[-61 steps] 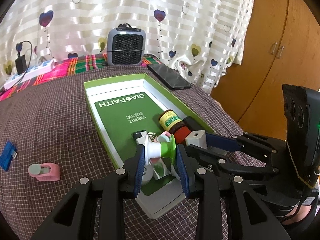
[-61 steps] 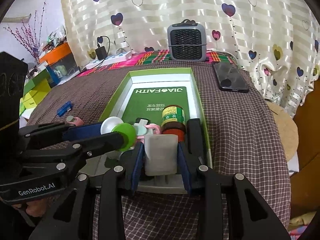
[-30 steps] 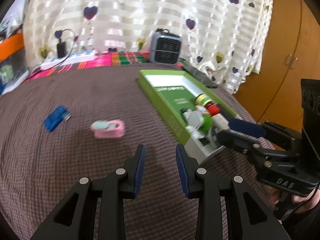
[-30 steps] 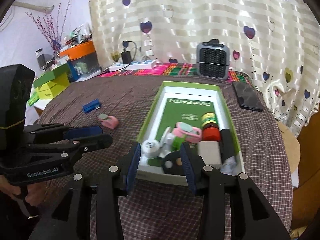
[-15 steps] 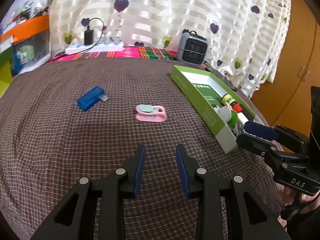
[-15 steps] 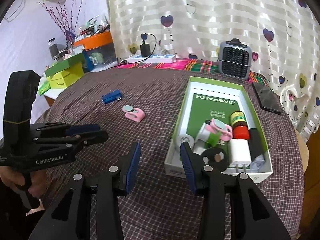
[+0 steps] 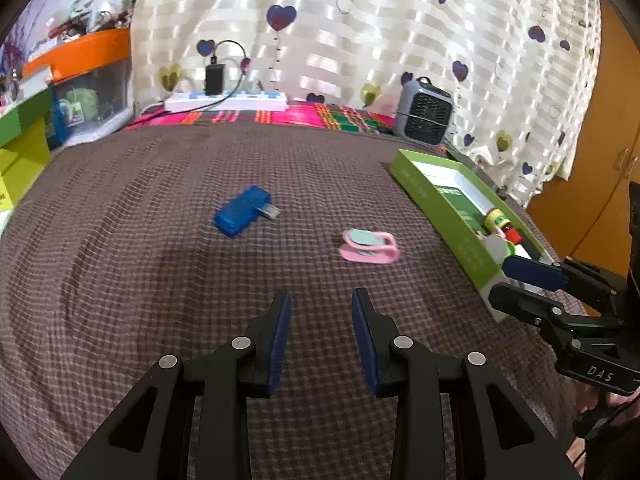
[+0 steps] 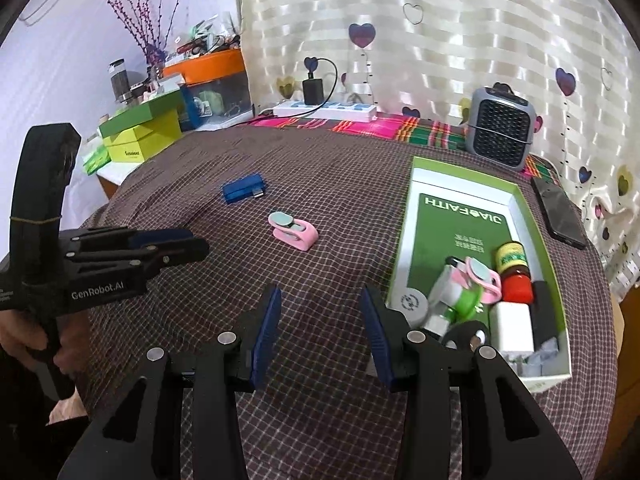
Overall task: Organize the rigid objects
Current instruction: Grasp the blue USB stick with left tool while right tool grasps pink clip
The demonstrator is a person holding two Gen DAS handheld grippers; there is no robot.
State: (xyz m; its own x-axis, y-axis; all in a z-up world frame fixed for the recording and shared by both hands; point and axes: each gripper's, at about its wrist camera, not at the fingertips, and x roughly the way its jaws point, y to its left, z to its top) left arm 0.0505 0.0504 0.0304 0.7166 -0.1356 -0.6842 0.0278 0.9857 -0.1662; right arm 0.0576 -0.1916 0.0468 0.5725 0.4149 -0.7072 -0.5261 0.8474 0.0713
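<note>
1. Hovering above the checked brown cloth [image 7: 120, 280], the left gripper [image 7: 321, 300] had its jaws parted with nothing between them.
2. The right gripper [image 8: 320, 300] also stood with its jaws apart and empty, over the cloth just left of the green box [image 8: 404, 216].
3. A blue USB adapter [image 7: 240, 214] lay on the cloth ahead of the left gripper, well apart from the box.
4. A pink clip [image 7: 370, 247] lay on the cloth between the adapter and the box, touching neither.
5. Inside the box's near end sat a yellow-labelled jar with a red cap [image 8: 513, 266], a second pink clip [image 8: 480, 276], a white charger block [image 8: 514, 326] and a white round piece [image 8: 410, 303], crowded together.
6. A grey heater [image 8: 500, 128] stood beyond the box, and a dark phone [image 8: 560, 212] lay beside the box's right wall.
</note>
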